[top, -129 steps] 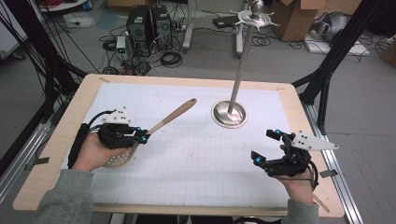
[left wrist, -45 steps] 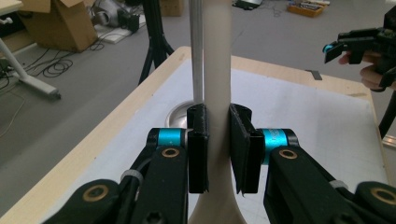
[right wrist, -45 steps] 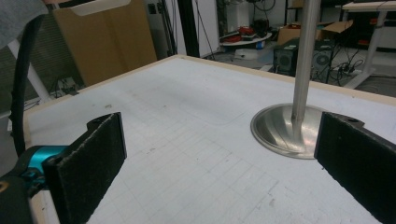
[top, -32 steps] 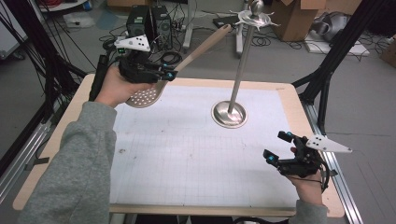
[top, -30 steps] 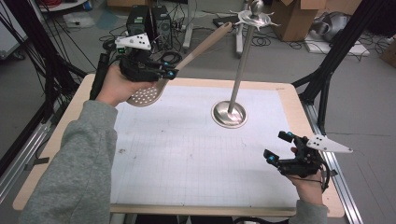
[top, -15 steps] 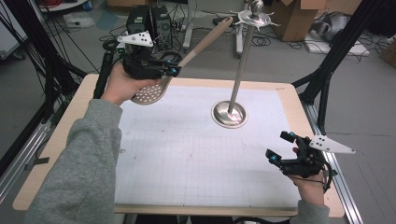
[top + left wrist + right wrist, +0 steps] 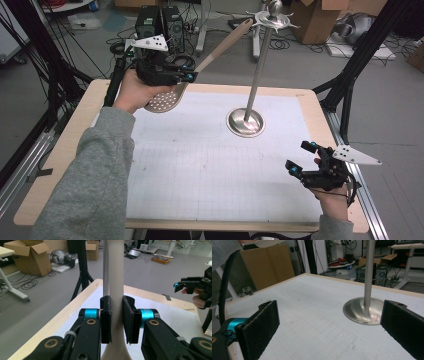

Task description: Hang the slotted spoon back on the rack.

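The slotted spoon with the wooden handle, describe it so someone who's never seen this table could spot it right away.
Start at the white gridded mat on the wooden table, then go to its far left corner. There the left gripper holds the slotted spoon in the air, jaws shut on its handle. Its round perforated bowl and pale wooden handle, angled toward the top of the metal stand, set it apart.

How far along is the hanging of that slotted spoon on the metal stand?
Done: the left gripper is clamped on the slotted spoon, raised off the table. In hand: its handle tip points toward the stand's hooks. Left: hooking it on. The right gripper waits open.
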A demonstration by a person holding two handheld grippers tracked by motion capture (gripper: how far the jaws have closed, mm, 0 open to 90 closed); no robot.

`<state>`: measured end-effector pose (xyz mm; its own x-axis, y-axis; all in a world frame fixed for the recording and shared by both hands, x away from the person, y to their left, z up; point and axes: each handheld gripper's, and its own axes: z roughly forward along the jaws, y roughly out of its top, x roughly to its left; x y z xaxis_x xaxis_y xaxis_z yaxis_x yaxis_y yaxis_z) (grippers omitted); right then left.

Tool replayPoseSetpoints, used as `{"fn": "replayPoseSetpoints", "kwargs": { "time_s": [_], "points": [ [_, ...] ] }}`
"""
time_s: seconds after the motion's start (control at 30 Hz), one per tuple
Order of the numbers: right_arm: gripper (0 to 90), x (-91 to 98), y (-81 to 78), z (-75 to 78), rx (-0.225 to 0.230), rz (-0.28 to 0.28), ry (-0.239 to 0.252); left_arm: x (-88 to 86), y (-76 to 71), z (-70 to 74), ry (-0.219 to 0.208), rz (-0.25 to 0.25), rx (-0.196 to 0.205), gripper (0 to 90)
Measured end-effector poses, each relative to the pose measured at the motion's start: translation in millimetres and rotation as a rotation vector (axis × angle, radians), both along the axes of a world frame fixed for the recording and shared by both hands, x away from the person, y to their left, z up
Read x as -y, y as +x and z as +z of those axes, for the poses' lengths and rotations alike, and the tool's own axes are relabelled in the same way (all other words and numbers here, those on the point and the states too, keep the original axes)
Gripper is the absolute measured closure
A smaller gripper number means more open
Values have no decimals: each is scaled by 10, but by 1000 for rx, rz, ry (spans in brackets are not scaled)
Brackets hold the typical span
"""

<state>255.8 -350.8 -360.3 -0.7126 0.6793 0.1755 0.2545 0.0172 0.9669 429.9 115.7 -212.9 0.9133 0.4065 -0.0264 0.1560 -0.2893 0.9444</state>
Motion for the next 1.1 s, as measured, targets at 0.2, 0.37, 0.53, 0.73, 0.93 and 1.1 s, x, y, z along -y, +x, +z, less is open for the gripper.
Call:
{"fn": "replayPoseSetpoints", "kwargs": {
  "time_s": [0.2,0.37,0.53,0.73,0.93,1.1],
  "points": [
    [10,2,7,-6,4,0,-4,16,2,-11,4,-4,-4,778],
    [10,-2,5,-8,-3,2,-1,51,17,-36,9,-5,-11,778],
    [10,10,-1,-5,-4,-2,2,91,22,-57,6,-5,-15,778],
    [10,6,8,-13,-3,0,0,101,24,-110,-1,-2,-15,778],
    [10,5,0,-4,-3,-1,0,151,26,-141,-10,8,-22,778],
    [10,11,-2,-4,-3,-3,1,173,35,-151,-14,17,-27,778]
  ]
}}
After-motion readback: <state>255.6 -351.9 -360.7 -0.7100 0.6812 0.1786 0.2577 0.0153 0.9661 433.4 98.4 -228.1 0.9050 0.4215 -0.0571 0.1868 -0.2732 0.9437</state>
